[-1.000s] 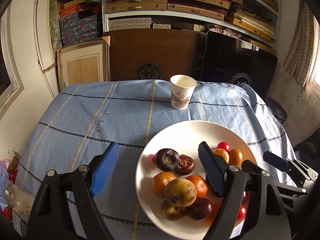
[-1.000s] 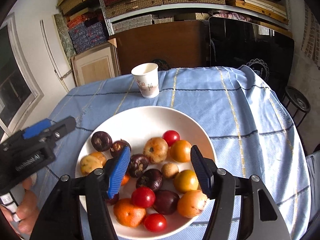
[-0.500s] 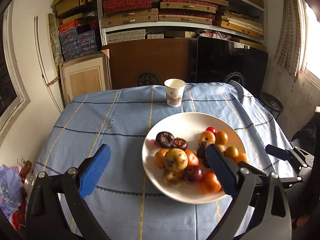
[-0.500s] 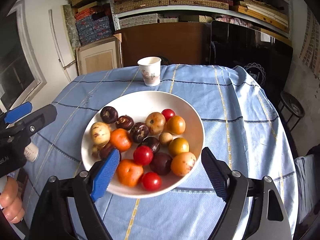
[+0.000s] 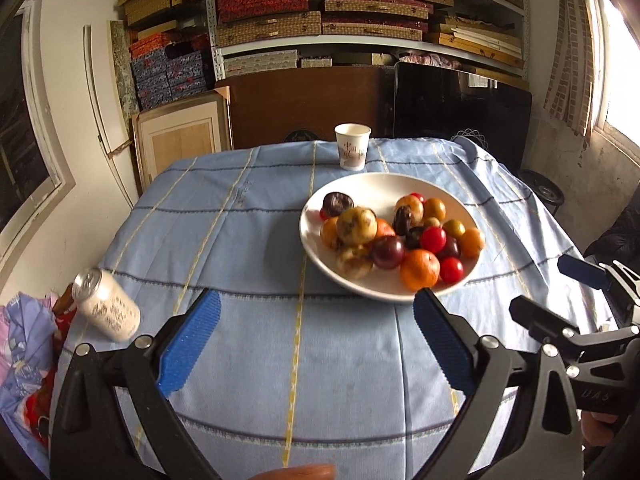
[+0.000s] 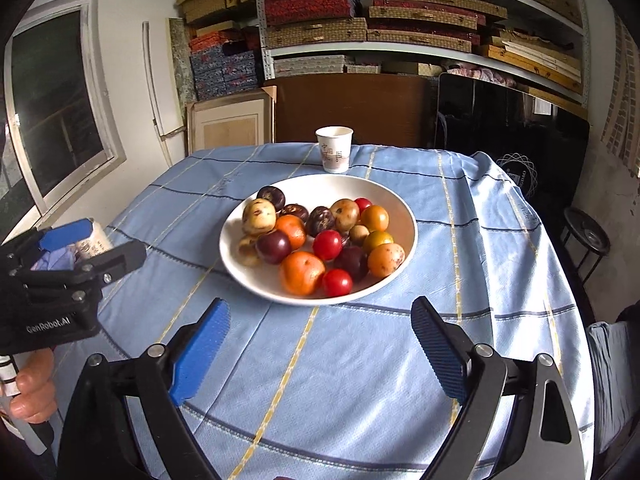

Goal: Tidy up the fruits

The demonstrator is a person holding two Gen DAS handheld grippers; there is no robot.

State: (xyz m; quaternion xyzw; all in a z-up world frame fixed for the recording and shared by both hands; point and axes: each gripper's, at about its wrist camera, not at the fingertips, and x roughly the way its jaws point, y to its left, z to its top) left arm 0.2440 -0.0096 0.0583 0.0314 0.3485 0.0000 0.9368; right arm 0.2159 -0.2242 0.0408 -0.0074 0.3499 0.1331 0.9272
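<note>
A white plate (image 5: 384,184) (image 6: 320,188) heaped with fruit sits mid-table on the blue cloth. In it lie an orange tangerine (image 5: 419,270) (image 6: 301,272), red tomatoes (image 5: 434,239) (image 6: 327,245), dark plums (image 5: 387,252) (image 6: 273,246) and a yellow spotted fruit (image 5: 356,224) (image 6: 259,215). My left gripper (image 5: 316,300) hangs open over the cloth, short of the plate's near-left rim, with nothing between its pads. My right gripper (image 6: 320,304) hovers just before the near rim; its jaws are opening and hold nothing.
A paper cup (image 5: 352,152) (image 6: 335,148) stands behind the plate. A white drink can (image 5: 106,310) lies at the table's left edge. Shelves of stacked boxes (image 5: 320,20) and boards back the table. A dark stool (image 6: 586,236) stands at the right.
Both grippers have drawn back from over the plate toward the table's near edge. The jaws of both have widened. The fruit is no longer between the fingers.
</note>
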